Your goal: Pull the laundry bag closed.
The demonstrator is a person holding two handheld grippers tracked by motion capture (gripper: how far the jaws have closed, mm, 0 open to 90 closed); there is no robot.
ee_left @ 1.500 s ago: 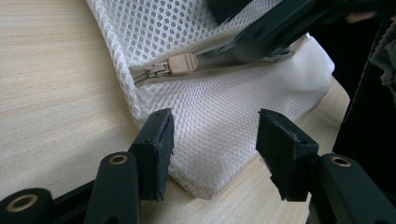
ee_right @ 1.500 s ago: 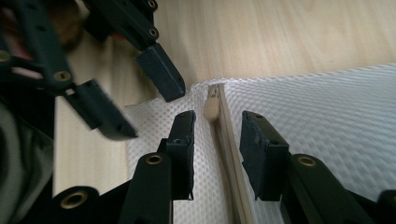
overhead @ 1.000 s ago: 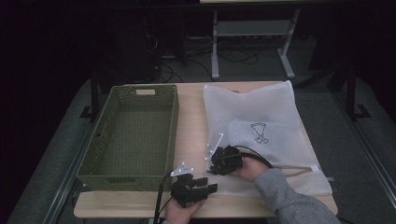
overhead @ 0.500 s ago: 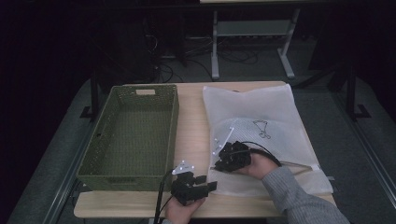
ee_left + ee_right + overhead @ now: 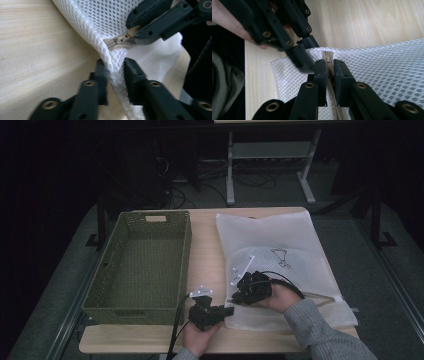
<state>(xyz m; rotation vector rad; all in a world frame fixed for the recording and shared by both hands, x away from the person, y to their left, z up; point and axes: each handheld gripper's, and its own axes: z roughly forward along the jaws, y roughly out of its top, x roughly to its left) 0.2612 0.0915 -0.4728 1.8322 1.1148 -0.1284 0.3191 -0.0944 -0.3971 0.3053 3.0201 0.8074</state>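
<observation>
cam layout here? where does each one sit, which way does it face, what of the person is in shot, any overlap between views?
High view: fixed above the person's side, looking forward and down at the table, green basket and mesh bag; both forearms enter from the bottom.
Left gripper view: rides the left gripper, looking along its fingers pinching the bag's edge.
Right gripper view: rides the right gripper, fingers shut on the zipper pull.
Shared: each gripper view shows the other gripper, the mesh and the tabletop.

The left gripper (image 5: 116, 75) has just been closing — its jaws now pinch the near-left edge of the white mesh bag (image 5: 110, 30), where a second ago they stood apart. The right gripper (image 5: 248, 289), clamped on the zipper pull (image 5: 327, 57), has lifted slightly — raising that mesh corner off the table (image 5: 210, 245).
</observation>
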